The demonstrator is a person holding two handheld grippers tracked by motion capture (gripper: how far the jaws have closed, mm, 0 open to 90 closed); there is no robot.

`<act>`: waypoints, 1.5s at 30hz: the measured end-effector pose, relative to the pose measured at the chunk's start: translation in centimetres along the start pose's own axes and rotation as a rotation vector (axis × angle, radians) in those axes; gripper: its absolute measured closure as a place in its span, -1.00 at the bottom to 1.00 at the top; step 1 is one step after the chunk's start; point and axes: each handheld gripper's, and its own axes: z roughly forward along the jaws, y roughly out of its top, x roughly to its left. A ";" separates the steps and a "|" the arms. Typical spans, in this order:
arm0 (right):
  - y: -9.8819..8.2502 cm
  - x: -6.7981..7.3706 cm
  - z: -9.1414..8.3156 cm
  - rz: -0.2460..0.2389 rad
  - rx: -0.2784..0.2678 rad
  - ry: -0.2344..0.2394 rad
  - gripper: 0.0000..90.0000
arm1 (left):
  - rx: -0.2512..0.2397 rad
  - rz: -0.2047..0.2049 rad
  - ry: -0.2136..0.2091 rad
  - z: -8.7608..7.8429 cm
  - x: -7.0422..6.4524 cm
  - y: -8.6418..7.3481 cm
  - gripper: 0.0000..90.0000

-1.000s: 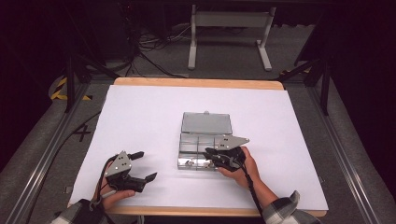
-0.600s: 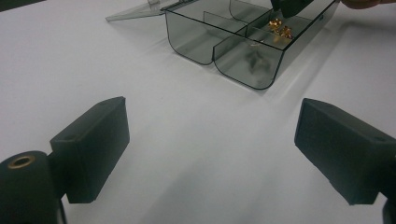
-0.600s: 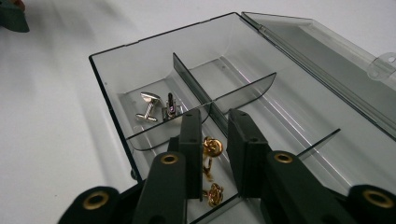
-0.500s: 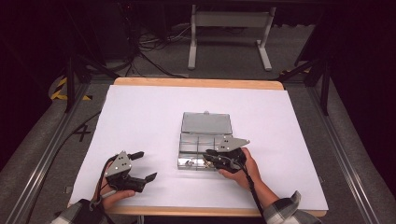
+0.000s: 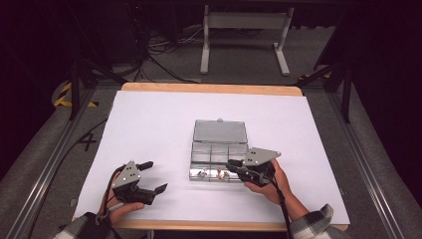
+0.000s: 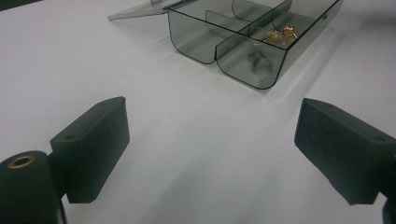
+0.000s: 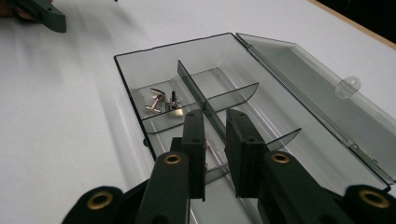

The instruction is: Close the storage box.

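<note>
An open box of clear grey plastic [image 5: 193,158] lies mid-table, its lid [image 5: 220,132] folded flat behind it. Small metal parts [image 5: 201,173] lie in its front compartments, and they show as silvery pieces [image 7: 161,102] and brass pieces [image 6: 280,33]. My right gripper [image 5: 231,167] hovers over the box's front right part. Its jaws [image 7: 215,114] have just been closing to a narrow gap, and I make out nothing between them. My left gripper [image 5: 156,176] rests at the front left, wide open [image 6: 210,144] and pointing at the box.
White paper [image 5: 149,124] covers the wooden table, whose front edge [image 5: 209,225] lies close under both hands. Past the far edge stand a metal stand [image 5: 244,22] and cables on the floor. Dark rails run along both sides.
My right gripper has drawn back a little to the right and risen slightly over the box. The left gripper has stayed put.
</note>
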 end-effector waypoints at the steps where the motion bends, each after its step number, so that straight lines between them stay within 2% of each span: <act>1: 0.0 0.0 0.0 0.000 0.000 0.000 0.78 | 0.000 0.000 0.000 0.0 0.0 0.0 -0.76; 8: -0.4 -0.2 -1.7 -0.022 -0.006 -0.011 0.80 | -0.003 -0.006 -0.011 0.0 0.1 0.0 -0.76; 11: -0.8 -0.6 -2.6 -0.011 -0.011 -0.026 0.77 | -0.001 0.005 -0.008 -0.1 0.2 0.0 -0.75; 13: -1.2 -1.0 -3.5 0.005 -0.018 -0.042 0.75 | -0.001 -0.002 -0.009 0.0 0.1 0.0 -0.75; 15: -1.9 -1.8 -4.6 0.041 -0.031 -0.060 0.72 | 0.004 -0.004 -0.011 0.0 0.2 0.1 -0.74; 17: -2.4 -2.3 -5.3 0.058 -0.028 -0.075 0.71 | 0.000 -0.035 -0.023 0.0 0.2 0.2 -0.72; 23: -4.3 -3.9 -7.3 0.095 -0.006 -0.148 0.59 | -0.024 -0.050 -0.052 0.0 0.0 1.0 -0.68; 27: -5.1 -5.0 -7.8 0.130 -0.008 -0.174 0.52 | -0.026 -0.056 -0.037 -0.1 0.5 1.1 -0.66; 30: -5.4 -5.7 -7.8 0.145 -0.004 -0.183 0.48 | -0.029 -0.080 -0.035 -0.3 0.9 1.1 -0.63; 33: -5.6 -5.9 -7.8 0.156 -0.004 -0.184 0.44 | -0.025 -0.079 -0.028 -0.2 1.2 1.3 -0.61; 38: -6.0 -6.5 -7.9 0.160 0.000 -0.216 0.40 | -0.023 -0.076 -0.025 0.1 1.7 2.0 -0.49; 40: -6.5 -7.0 -7.8 0.191 -0.003 -0.199 0.37 | -0.026 -0.074 -0.022 0.3 2.0 2.4 -0.46; 42: -6.9 -7.4 -7.7 0.205 0.011 -0.211 0.36 | -0.016 -0.067 -0.027 0.6 2.2 2.6 -0.38; 45: -7.0 -7.7 -7.9 0.235 -0.011 -0.210 0.34 | -0.003 -0.061 -0.035 1.2 2.5 2.9 -0.35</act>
